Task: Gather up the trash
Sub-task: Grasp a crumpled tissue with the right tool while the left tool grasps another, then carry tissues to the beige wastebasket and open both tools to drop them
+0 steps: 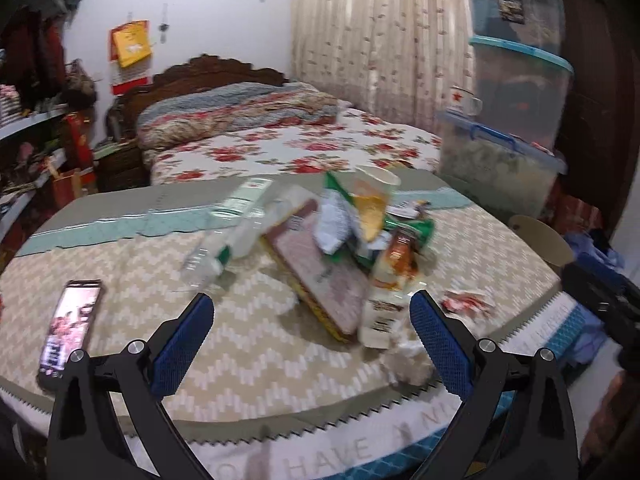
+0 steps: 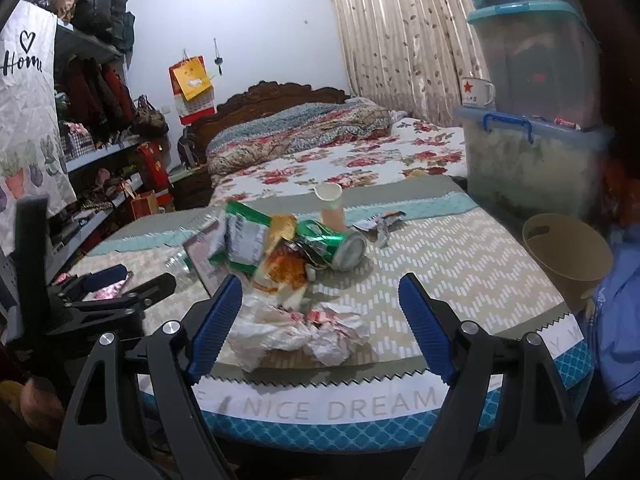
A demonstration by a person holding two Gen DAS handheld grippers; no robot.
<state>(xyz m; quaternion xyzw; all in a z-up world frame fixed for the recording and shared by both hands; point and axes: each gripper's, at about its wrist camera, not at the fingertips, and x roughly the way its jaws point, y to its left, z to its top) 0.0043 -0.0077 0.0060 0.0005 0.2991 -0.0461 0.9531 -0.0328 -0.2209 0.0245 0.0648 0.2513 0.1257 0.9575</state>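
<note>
A: Well, nearest first: the right gripper (image 2: 320, 320) hangs over the table's (image 2: 460, 272) front edge, jaws wide, nothing in them. Crumpled paper (image 2: 304, 332) lies on the cloth between the blue pads, untouched.

B: And the left gripper (image 1: 312, 340)?

A: Also spread wide and empty. It hovers over the cloth, with a flat box (image 1: 320, 280) and a white carton (image 1: 384, 312) lying beyond its tips. A phone (image 1: 70, 320) lies off to its left side.

B: Where is the trash heap?

A: Mid-table, past the paper: a green can (image 2: 332, 244) on its side, a green wrapper (image 2: 244, 240), an orange packet (image 2: 284, 268), and a clear bottle (image 1: 224, 240) on the left of the pile. A paper cup (image 2: 330, 204) stands upright behind the can.

B: Any bin?

A: A tan bin (image 2: 568, 252) sits just off the table's right edge. Farther back are stacked tubs (image 2: 532, 120), a floral bed (image 2: 340, 160) and a curtain (image 2: 400, 32).
</note>
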